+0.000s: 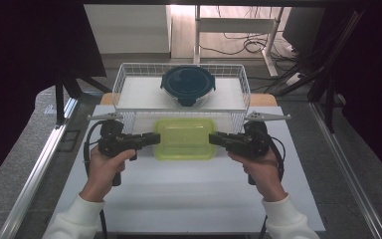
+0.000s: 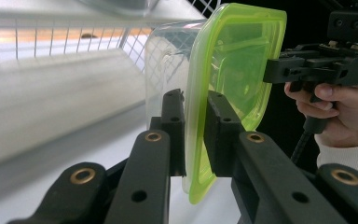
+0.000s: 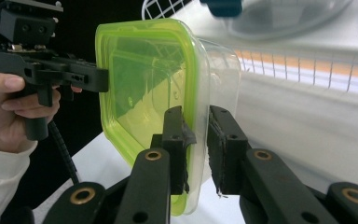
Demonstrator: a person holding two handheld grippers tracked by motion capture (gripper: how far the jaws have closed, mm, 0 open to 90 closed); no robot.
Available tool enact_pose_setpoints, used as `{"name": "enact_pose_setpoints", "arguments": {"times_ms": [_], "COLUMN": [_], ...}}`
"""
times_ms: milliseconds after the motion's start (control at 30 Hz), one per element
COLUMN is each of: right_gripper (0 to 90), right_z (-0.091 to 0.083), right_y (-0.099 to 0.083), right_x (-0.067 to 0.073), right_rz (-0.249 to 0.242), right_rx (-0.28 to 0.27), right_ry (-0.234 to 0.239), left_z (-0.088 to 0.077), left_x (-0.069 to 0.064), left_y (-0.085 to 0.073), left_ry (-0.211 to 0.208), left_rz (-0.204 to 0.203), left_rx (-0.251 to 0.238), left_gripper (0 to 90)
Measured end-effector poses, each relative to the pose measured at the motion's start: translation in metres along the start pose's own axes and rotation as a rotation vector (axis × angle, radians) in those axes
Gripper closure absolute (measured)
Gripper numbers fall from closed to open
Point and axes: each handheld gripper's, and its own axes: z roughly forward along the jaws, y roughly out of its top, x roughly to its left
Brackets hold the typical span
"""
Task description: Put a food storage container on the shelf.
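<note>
A clear rectangular food container with a lime-green lid [image 1: 185, 138] is held level between both grippers, just in front of the wire basket. My left gripper [image 1: 155, 138] is shut on its left rim; in the left gripper view the jaws [image 2: 193, 100] clamp the green lid edge [image 2: 233, 60]. From the other side my right gripper [image 1: 213, 138] is shut on the right rim, and in the right gripper view its jaws [image 3: 196, 114] pinch the lid and clear wall [image 3: 144, 70]. Each gripper view also shows the opposite gripper [image 2: 272, 70] [image 3: 103, 79] at the far rim.
A white wire basket [image 1: 129, 74] stands at the table's far side, with a round glass container with a dark blue lid [image 1: 188, 82] inside it. The white tabletop [image 1: 189, 194] stretches toward the person. Dark curtains and metal rails flank both sides.
</note>
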Motion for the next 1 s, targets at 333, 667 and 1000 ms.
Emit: {"name": "enact_pose_setpoints", "arguments": {"times_ms": [333,667,1000], "right_gripper": [76.6,76.6,76.8], "right_z": [-0.004,-0.004,0.002], "right_y": [0.040,0.068,0.089], "right_x": [0.005,0.005,-0.003], "right_rz": [-0.035,-0.034,-0.030], "right_rx": [-0.012,-0.029,-0.026], "right_ry": [0.006,0.009,0.011], "left_z": [-0.010,-0.015,-0.013], "left_x": [-0.003,-0.001,0.006], "left_y": [0.033,0.059,0.078], "left_ry": [-0.010,-0.014,-0.012], "left_rz": [0.008,0.015,-0.005], "left_rx": [-0.029,-0.038,-0.037], "left_gripper": [79.7,79.8,79.8]}}
